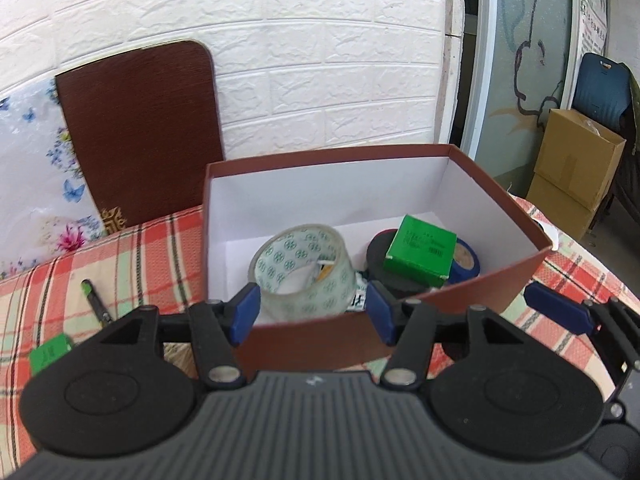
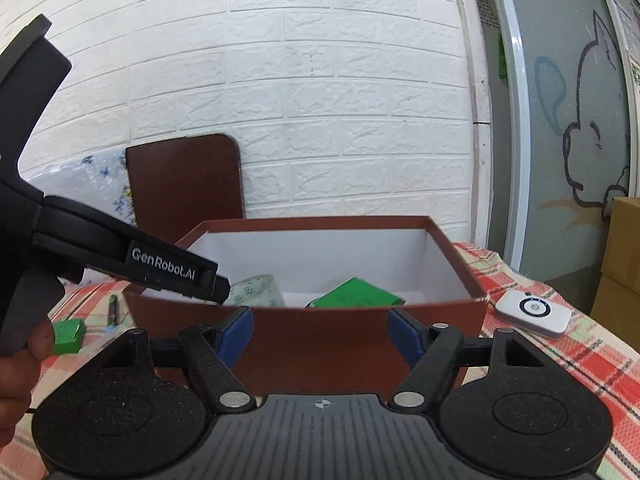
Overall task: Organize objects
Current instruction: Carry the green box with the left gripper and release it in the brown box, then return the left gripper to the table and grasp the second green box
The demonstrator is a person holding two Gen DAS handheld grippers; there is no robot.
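Inside the brown box [image 1: 400, 320], clear tape [image 1: 304, 268] lies at its 7 o'clock, with a green carton [image 1: 420, 252] at 4 o'clock atop dark tape rolls [image 1: 384, 264]. Both the left gripper [image 1: 312, 308] and right gripper [image 2: 320, 332] hover at the near wall, jaws apart, holding nothing. Outside, another green carton [image 2: 68, 336] and a pen [image 1: 96, 300] lie at 9 o'clock, a white device [image 2: 534, 312] at 3 o'clock.

The box [image 1: 460, 312] is open on top, its back half bare; its near wall blocks both grippers
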